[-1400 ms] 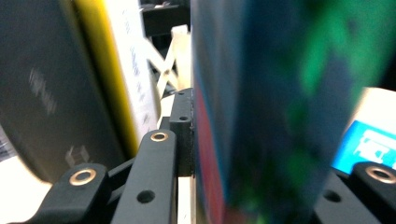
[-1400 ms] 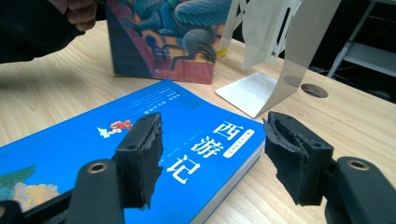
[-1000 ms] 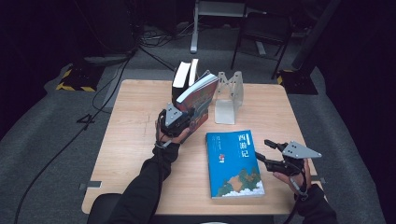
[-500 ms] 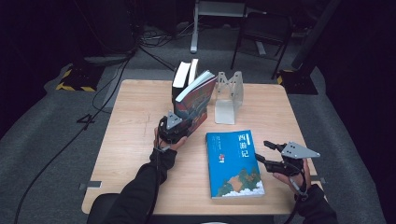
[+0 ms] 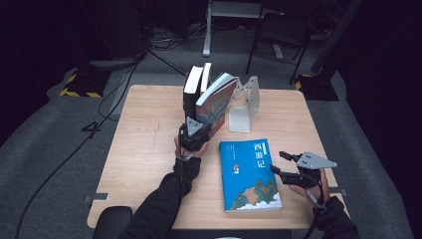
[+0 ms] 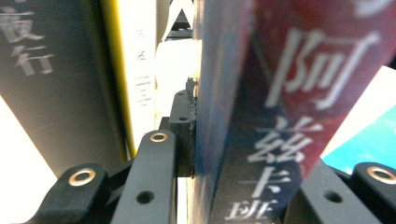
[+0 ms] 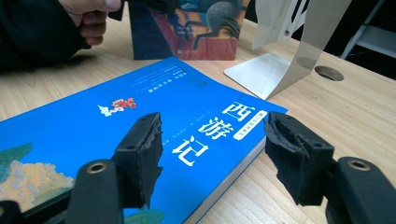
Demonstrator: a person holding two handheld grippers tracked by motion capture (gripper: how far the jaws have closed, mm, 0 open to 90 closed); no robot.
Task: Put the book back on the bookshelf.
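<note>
A: Where do we stand?

B: We have the left gripper [image 5: 195,133] clamped on the spine end of the red-and-blue book [image 5: 215,102]; in the left gripper view the pads [image 6: 187,135] press its cover, and the jaws have just been closing onto it. The book leans tilted, its foot on the table [image 5: 144,134] and its top tipping toward the metal bookend [image 5: 244,102].

A: And its neighbours?

B: Two upright books [image 5: 196,87], one dark and one pale, stand just to its left, touching or nearly so. We judge we are in the middle of shelving: setting this book upright against that pair.

A: What about our other hand?

B: The right gripper [image 5: 288,167] hovers with jaws spread beside the flat blue book [image 5: 249,174], gripping nothing. In the right gripper view its jaws straddle that book's near edge without touching it.

A: So what does the next move call for?

B: Swinging the tilted book to vertical, snug against the pair, then letting go gently so it cannot topple. After that, we likely pick up the blue one.
</note>
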